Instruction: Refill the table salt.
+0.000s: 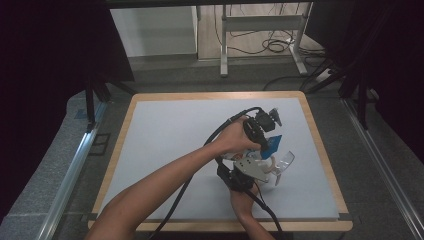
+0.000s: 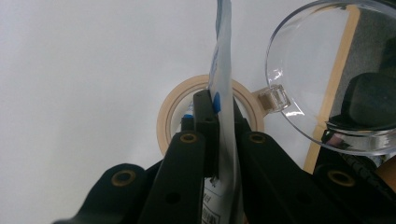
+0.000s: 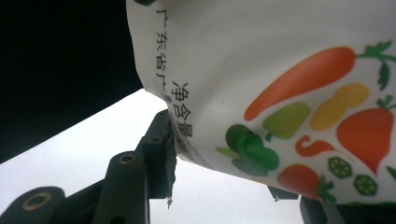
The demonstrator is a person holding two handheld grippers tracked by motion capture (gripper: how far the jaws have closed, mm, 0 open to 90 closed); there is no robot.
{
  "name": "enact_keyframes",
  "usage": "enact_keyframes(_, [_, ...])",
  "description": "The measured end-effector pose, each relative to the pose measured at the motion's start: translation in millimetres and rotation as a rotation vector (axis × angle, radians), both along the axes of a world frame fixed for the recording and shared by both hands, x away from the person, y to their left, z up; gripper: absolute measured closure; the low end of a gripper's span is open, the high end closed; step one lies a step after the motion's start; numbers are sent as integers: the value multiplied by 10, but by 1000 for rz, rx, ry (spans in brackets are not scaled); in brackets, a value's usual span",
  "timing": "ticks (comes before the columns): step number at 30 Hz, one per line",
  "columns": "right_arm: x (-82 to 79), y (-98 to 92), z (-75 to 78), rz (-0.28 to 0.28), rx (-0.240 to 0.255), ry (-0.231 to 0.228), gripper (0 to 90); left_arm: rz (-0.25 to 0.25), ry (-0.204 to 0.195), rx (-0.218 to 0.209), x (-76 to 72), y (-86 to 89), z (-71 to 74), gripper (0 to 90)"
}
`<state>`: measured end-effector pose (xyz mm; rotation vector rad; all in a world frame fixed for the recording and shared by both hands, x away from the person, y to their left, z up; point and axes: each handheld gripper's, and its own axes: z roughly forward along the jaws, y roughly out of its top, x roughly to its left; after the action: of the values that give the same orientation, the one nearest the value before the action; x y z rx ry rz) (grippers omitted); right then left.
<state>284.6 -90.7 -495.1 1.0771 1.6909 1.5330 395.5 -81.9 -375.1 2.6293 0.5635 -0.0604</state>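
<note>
White plastic packet (image 3: pixel 280 70), printed with vegetables, edges pinched between grippers.

The high view looked down over the table (image 1: pixel 165 130); both gripper views sat close, sharing the packet (image 2: pixel 223 70).

Overall light: the high view was dimly and evenly lit, with dark curtains at both sides left almost black
Table (image 1: pixel 165 130): a pale grey surface was shown without glare; soft shadows were cast under the forearms
Left gripper view: the white surface was rendered bright and washed out; highlights were seen on the clear lid (image 2: pixel 327 70)
Focus: the near jaws were blurred in both gripper views
Right gripper view: the pouch (image 3: pixel 280 93) was brightly lit against a black corner
</note>
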Motion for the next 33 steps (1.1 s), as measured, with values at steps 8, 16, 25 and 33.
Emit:
enact_keyframes(8, [-7,-5,2,-6,6,-2,523,-2,-4,16,-15,-35,3,900])
enact_keyframes(16, [1,-23,-3,-10,9,2,524,-3,-1,16,-6,-58,-12,900])
enact_keyframes(25, [-2,-35,9,-12,32,18,524,-6,-5,24,-9,-87,-7,900])
enact_keyframes(33, [6,-41,18,-17,33,17,524,-13,-7,28,-10,-92,-4,900])
